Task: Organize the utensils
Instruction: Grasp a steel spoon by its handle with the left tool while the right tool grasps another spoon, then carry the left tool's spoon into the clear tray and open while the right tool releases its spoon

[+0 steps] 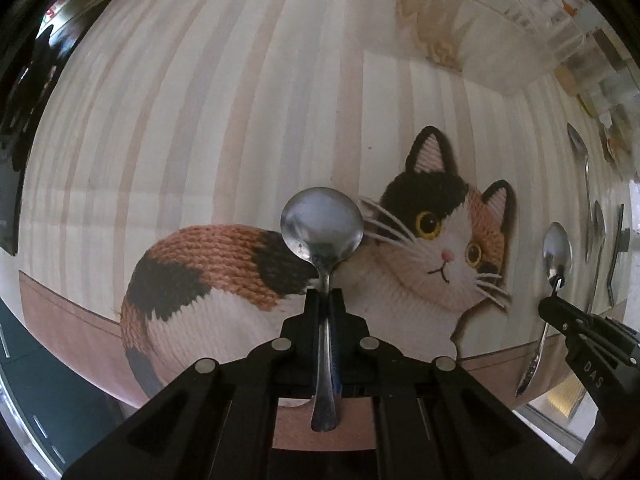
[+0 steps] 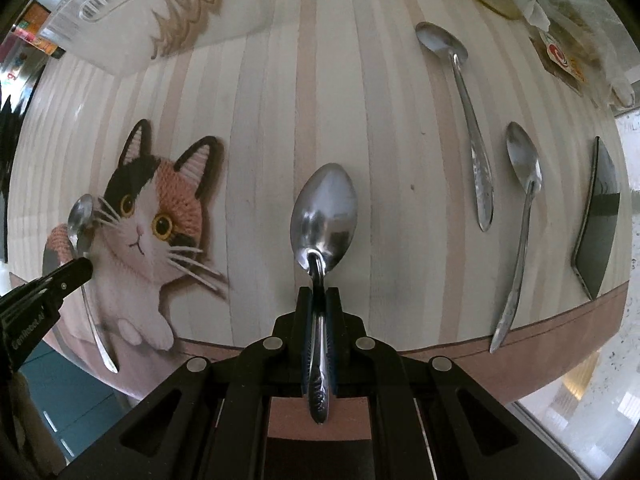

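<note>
While clamped, round spoon protrudes past left gripper.

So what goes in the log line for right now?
left gripper: shut on round spoon | right gripper: shut on oval spoon | loose spoons: two on mat

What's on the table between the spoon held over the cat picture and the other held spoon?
Only the printed cat's face and bare striped mat lie between the round spoon and the oval spoon. The right wrist view shows this best.
</note>
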Demonstrator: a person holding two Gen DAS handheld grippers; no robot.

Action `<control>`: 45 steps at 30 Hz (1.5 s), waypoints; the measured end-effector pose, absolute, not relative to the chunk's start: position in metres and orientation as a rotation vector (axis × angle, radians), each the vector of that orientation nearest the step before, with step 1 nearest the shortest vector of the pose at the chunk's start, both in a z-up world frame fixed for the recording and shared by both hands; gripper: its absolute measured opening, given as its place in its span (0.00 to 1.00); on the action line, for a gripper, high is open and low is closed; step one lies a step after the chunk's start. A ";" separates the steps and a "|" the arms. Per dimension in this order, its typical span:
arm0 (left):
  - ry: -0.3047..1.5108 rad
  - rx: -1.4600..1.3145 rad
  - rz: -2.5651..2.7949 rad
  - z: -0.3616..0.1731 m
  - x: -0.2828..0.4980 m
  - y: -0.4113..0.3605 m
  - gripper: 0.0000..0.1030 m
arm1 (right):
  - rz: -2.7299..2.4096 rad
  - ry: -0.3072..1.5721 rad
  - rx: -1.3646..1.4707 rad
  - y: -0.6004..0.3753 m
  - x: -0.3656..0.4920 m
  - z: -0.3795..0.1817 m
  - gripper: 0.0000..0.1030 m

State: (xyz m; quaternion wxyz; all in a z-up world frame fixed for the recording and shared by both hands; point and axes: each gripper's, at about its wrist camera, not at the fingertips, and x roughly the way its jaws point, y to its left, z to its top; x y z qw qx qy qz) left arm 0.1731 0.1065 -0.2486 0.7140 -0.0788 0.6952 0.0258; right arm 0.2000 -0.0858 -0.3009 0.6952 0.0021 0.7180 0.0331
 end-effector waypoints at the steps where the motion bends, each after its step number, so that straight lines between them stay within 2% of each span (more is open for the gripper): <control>1: 1.544 -0.184 0.054 -0.249 0.173 0.106 0.03 | 0.070 1.603 0.005 -0.086 0.201 -0.301 0.06; 5: 1.551 -0.180 0.044 -0.250 0.174 0.119 0.06 | 0.060 1.606 -0.007 -0.081 0.208 -0.299 0.07; 17: 1.540 -0.154 0.048 -0.253 0.178 0.107 0.07 | 0.059 1.603 -0.012 -0.080 0.198 -0.307 0.07; 20: 1.528 -0.152 0.047 -0.253 0.174 0.108 0.03 | 0.057 1.600 -0.017 -0.077 0.196 -0.315 0.07; 25: 1.496 -0.113 0.057 -0.246 0.170 0.106 0.02 | 0.041 1.564 0.016 -0.082 0.188 -0.317 0.06; 26: 1.485 -0.113 0.058 -0.241 0.170 0.106 0.02 | 0.040 1.557 0.020 -0.083 0.188 -0.315 0.03; 38: 1.330 -0.131 0.041 -0.170 0.175 0.109 0.02 | 0.091 1.448 0.091 -0.084 0.194 -0.271 0.02; 45: 1.209 -0.161 -0.006 -0.104 0.191 0.111 0.02 | 0.153 1.322 0.153 -0.084 0.208 -0.210 0.02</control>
